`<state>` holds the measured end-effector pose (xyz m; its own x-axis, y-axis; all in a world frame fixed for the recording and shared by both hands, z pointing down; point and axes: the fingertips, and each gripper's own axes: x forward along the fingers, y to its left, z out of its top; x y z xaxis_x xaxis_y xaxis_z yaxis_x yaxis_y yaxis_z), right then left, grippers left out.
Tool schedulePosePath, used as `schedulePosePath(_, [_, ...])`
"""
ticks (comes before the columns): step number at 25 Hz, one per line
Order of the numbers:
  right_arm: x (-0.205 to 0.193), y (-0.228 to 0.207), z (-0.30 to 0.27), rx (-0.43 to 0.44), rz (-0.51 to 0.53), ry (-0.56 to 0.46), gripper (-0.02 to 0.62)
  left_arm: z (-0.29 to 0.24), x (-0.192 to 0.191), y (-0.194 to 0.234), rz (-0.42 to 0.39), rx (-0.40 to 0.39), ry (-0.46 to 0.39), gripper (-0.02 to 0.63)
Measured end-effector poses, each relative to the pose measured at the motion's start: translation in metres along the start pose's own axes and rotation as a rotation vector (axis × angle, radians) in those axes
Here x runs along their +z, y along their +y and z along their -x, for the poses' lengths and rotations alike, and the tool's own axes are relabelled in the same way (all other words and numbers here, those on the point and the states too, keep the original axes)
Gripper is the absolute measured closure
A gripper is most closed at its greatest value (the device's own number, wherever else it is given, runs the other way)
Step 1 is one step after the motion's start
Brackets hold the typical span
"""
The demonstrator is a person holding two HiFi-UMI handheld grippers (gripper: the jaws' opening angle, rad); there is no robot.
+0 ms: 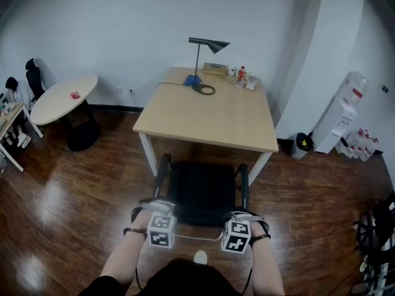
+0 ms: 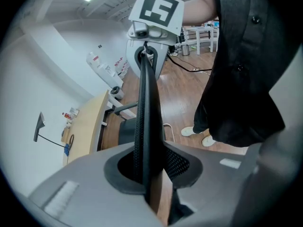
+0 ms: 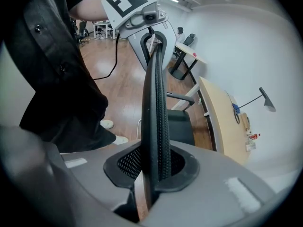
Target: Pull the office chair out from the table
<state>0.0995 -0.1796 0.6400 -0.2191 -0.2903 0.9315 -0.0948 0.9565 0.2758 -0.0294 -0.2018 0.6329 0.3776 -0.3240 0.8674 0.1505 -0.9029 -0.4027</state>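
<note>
A black mesh office chair (image 1: 202, 190) stands at the near side of the light wooden table (image 1: 210, 113), its seat partly under the table edge. In the head view my left gripper (image 1: 155, 213) holds the left end of the backrest's top edge and my right gripper (image 1: 242, 219) holds the right end. The left gripper view shows the thin backrest edge (image 2: 144, 117) clamped in my left gripper (image 2: 150, 186), running away to the right gripper's marker cube (image 2: 157, 11). My right gripper (image 3: 149, 186) is likewise shut on the backrest edge (image 3: 156, 117).
A black desk lamp (image 1: 207, 45), bottles (image 1: 242, 74) and a box sit at the table's far end. A round white table (image 1: 65, 94) stands back left; a water dispenser (image 1: 342, 113) and a bin (image 1: 302, 143) are to the right. A black rack (image 1: 376, 227) is at the right edge.
</note>
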Motion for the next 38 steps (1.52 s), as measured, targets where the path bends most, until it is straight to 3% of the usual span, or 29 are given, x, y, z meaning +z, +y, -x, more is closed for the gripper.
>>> schedulePosePath(38, [0.021, 0.131, 0.032, 0.022, -0.09, 0.023, 0.505, 0.053, 0.013, -0.122, -0.038, -0.043, -0.019, 0.518])
